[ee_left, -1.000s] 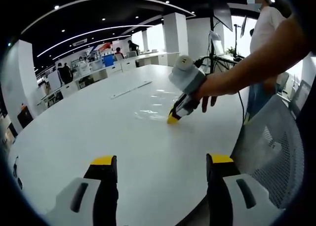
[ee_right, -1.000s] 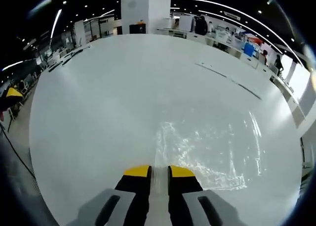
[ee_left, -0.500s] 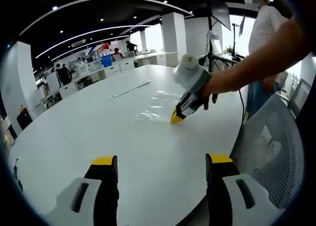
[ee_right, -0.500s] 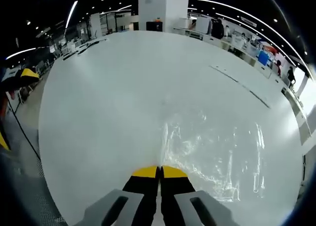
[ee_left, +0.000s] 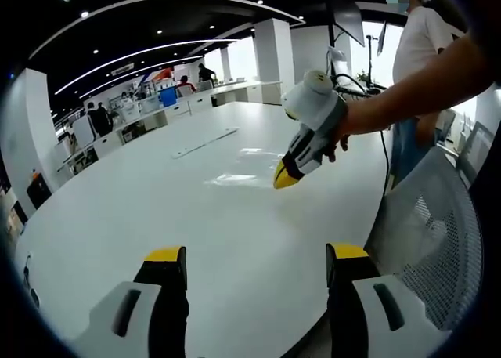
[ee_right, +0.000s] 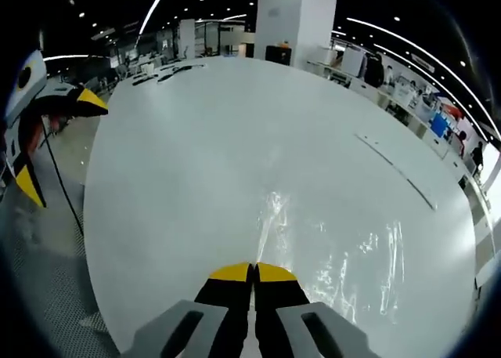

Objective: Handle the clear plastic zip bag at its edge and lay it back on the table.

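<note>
Currently, the clear plastic zip bag (ee_right: 344,256) lies across the large round white table (ee_right: 196,162), right of centre in the right gripper view; in the left gripper view it (ee_left: 239,178) shows as a faint glossy patch at centre frame. The right gripper (ee_right: 253,270), with yellow-tipped jaws, sits at lower centre with its jaws pressed together at the bag's near edge; whether film is caught between them cannot be told. In the left gripper view the same gripper (ee_left: 283,178) is held by a hand (ee_left: 338,139), tips angled down just above the table. The left gripper (ee_left: 254,256) stands at lower centre, jaws spread wide with nothing between them. A grey mesh chair (ee_left: 438,240) sits at right.
</note>
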A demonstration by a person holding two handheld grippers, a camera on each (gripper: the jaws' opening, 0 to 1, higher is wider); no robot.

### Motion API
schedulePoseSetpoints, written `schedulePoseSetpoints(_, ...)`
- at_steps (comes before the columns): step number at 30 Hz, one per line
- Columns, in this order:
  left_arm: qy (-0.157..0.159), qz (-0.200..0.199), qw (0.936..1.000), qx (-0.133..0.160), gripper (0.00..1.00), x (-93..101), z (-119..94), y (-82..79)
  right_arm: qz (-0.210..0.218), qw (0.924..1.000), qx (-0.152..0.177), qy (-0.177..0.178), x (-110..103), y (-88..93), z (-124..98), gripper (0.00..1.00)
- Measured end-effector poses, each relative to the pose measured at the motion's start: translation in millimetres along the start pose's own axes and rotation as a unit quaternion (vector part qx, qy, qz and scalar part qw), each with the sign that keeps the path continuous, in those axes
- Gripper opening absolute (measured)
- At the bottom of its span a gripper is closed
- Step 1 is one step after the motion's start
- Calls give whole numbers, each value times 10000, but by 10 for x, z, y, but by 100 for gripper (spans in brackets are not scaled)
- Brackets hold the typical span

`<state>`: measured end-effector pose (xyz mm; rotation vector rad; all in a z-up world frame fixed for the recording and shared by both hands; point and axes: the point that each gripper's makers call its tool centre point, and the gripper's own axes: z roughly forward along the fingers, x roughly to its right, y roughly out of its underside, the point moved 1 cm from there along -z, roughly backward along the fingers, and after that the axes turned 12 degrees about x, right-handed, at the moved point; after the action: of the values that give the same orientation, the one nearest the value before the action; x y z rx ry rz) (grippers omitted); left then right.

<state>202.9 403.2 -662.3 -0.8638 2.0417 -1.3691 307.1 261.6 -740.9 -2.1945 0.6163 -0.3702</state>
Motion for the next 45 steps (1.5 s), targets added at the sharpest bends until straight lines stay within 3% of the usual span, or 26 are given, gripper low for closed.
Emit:
schedulePoseSetpoints(7, 43, 9, 10000, -26, 71, 0, 21, 5, -516, 9977, 132, -419, -118, -54, -107, 0)
schedulePoseSetpoints(19, 163, 54, 9998, -72, 70, 46, 140, 9, -1212, 9894, 129, -785, -270, 25, -270, 0)
schedulePoseSetpoints(34, 269, 95, 9995, -151, 69, 56, 192, 43, -1620, 9803, 253, -1097, -438, -7, -430, 0)
schedulePoseSetpoints(45, 381, 196, 9989, -188, 67, 72, 246, 82, -2009, 9669, 321, -1543, -576, 6, -539, 0)
